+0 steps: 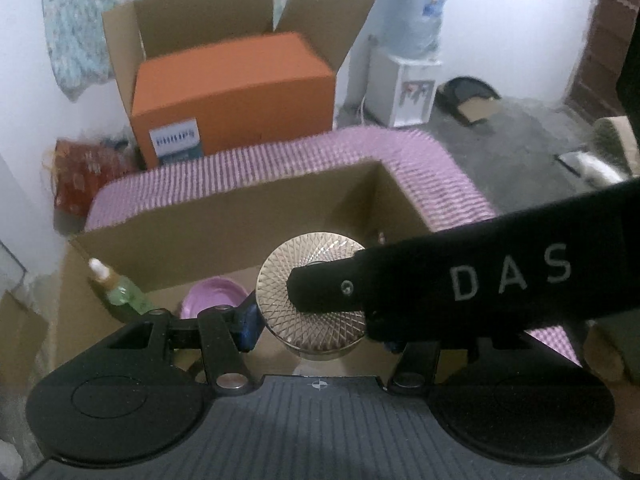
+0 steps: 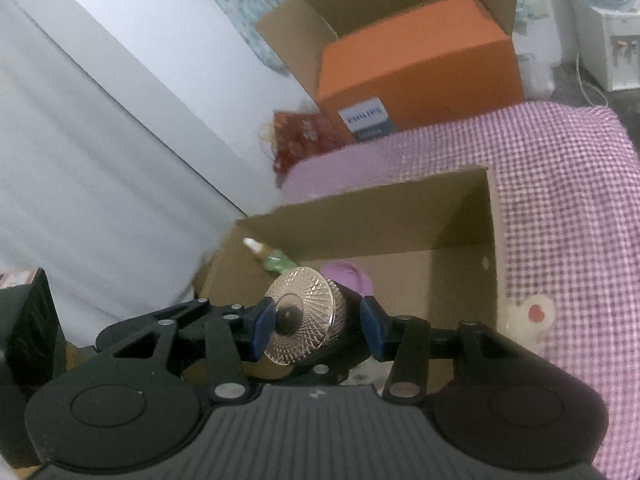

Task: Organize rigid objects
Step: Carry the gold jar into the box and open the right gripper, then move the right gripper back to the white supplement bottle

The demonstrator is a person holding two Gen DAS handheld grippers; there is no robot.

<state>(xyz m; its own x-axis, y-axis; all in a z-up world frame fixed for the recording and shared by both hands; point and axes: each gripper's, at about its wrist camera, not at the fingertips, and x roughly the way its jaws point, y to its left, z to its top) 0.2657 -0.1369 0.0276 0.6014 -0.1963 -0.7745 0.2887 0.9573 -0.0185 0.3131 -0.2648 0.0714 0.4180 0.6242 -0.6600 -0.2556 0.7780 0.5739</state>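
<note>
Both grippers, left (image 1: 316, 320) and right (image 2: 316, 330), clamp one patterned gold lid (image 1: 310, 294) half-open above a cardboard box (image 1: 224, 216). An orange box (image 1: 236, 88) reads "PHILIPS"; the right gripper's side reads "DAS".

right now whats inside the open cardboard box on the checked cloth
Inside the cardboard box: a green bottle with a white tip and a pink lid. The gold faceted jar and the grippers cover the near floor of the box.

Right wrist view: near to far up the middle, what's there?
Gold patterned jar between the claw's blue pads → pink lid → open cardboard box's far wall → pink checked cloth → orange Philips box.
</note>
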